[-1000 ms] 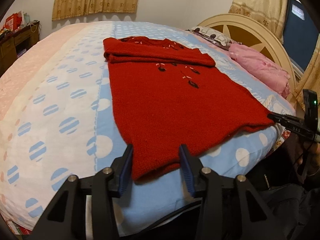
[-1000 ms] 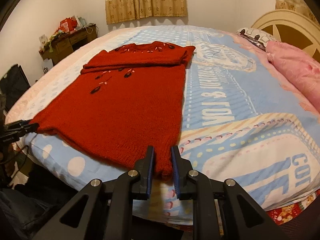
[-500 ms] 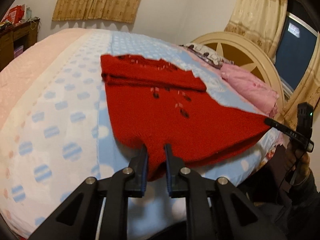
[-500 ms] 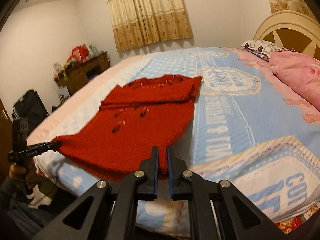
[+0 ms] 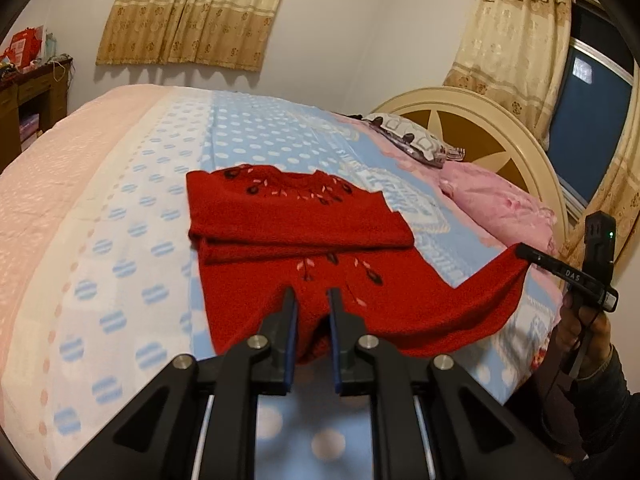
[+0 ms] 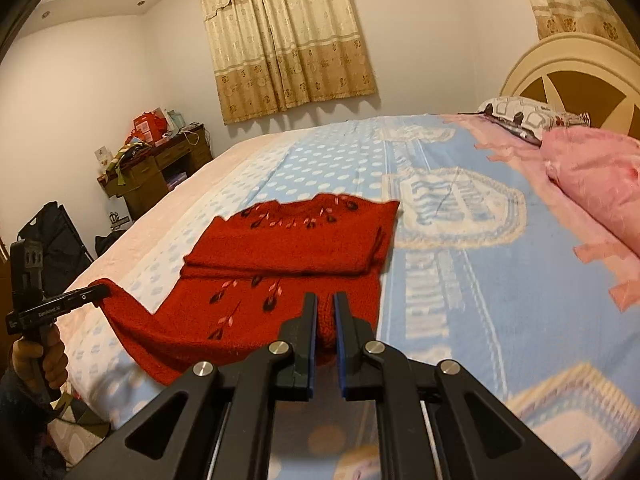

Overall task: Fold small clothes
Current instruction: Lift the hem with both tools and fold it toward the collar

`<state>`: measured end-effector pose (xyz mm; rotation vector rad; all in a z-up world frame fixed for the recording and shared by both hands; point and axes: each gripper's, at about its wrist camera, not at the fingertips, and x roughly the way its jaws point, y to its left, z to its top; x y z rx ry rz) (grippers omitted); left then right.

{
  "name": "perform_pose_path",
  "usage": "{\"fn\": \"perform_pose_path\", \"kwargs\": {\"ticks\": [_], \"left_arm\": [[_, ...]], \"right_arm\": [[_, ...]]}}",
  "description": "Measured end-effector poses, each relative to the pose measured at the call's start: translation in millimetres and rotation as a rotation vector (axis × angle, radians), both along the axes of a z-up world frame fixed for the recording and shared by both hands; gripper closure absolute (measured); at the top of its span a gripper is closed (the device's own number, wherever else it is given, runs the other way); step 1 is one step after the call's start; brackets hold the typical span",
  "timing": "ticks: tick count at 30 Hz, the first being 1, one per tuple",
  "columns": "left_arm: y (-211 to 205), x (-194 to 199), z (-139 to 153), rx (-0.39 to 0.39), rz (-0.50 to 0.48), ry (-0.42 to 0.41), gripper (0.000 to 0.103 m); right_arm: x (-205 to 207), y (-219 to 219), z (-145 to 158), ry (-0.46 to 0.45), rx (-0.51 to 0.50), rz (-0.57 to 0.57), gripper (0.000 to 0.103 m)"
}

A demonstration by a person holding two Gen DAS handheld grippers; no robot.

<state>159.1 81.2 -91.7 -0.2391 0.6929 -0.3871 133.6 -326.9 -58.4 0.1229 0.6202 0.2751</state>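
Both claws, left claw [image 5: 311,300] and right claw [image 6: 325,304], clamp the red sweater's [image 5: 296,216] lifted hem corners above the bed [image 5: 120,208], probably next carrying them toward twelve o'clock onto the folded sleeves.

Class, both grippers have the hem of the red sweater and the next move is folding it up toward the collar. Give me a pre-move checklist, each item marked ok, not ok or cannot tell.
1. Left gripper shut on a hem corner of the red sweater: ok.
2. Right gripper shut on the other hem corner: ok.
3. Hem lifted off the bed between the grips: ok, though it sags in the middle.
4. Sleeves already folded across the chest: ok.
5. Landing area near the collar free of the pink bedding: ok.
6. Both hem layers caught in each grip: cannot tell.
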Motion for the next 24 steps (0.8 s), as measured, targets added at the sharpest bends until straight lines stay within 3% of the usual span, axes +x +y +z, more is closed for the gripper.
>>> {"fn": "perform_pose_path", "kwargs": {"ticks": [10,24], "left_arm": [[14,66,14,-0.084,0.033,0.040,0.089],[18,167,21,-0.075,0.067,0.049,0.090]], "right_arm": [[74,7,25,-0.006,-0.018,-0.006,0.096],[178,17,30,0.016,-0.068,-0.040,0.096]]}}
